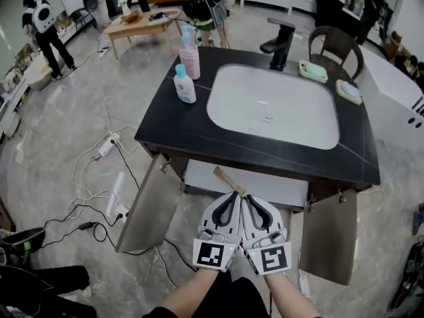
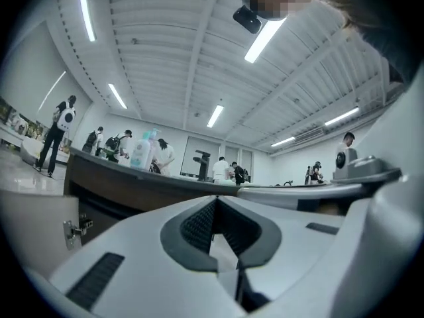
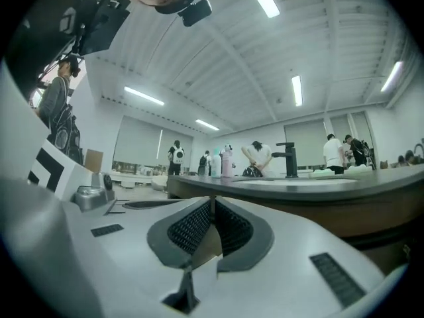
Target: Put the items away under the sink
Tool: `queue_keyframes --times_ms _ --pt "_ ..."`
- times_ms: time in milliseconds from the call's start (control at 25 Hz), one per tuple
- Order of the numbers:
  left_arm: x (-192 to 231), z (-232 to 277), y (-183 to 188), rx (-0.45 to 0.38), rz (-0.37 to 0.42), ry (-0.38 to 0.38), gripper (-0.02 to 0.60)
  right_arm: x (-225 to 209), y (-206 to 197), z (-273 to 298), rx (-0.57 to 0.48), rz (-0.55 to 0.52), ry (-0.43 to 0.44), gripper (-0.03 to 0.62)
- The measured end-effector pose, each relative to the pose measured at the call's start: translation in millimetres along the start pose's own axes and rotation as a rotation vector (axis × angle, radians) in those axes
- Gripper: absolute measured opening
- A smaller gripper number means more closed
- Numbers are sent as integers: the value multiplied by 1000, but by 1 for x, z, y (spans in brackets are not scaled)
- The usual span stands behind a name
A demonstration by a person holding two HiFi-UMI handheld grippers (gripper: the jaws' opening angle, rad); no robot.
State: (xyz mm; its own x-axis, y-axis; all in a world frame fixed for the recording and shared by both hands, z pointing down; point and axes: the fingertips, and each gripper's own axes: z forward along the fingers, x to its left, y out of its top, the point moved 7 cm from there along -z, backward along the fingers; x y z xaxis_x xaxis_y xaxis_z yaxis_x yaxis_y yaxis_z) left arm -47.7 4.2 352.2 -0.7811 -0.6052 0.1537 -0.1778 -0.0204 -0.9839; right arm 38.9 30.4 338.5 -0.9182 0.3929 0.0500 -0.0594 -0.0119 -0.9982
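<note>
A black vanity top (image 1: 179, 128) holds a white sink basin (image 1: 273, 106) and a black faucet (image 1: 279, 43). On its left stand a pink bottle (image 1: 190, 56) and a white bottle with a teal cap (image 1: 185, 85). Two green soap dishes (image 1: 313, 71) (image 1: 349, 91) lie on the right. Below, both cabinet doors (image 1: 149, 207) (image 1: 328, 236) hang open over a white shelf (image 1: 265, 189). My left gripper (image 1: 234, 196) (image 2: 213, 203) is shut and empty. Pressed against it, my right gripper (image 1: 246, 199) (image 3: 212, 203) is shut on a tan flat strip (image 1: 226, 179) (image 3: 211, 242) that sticks out toward the shelf.
Cables and a power strip (image 1: 108, 146) trail over the floor at the left. A dark chair (image 1: 338, 45) stands behind the vanity, and a white tub (image 1: 397, 95) is at the right. Several people and a wooden table (image 1: 142, 20) are further back.
</note>
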Motion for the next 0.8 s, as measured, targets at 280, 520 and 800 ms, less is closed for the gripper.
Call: queue_keyframes --times_ms 280,520,800 --pt "7 -7 66 -28 -3 60 8 11 68 12 -41 -2 46 41" --pt "26 -7 101 -32 10 87 8 24 100 32 -45 15 79 41" --pt "70 8 126 -27 20 103 8 32 127 79 -57 7 96 41"
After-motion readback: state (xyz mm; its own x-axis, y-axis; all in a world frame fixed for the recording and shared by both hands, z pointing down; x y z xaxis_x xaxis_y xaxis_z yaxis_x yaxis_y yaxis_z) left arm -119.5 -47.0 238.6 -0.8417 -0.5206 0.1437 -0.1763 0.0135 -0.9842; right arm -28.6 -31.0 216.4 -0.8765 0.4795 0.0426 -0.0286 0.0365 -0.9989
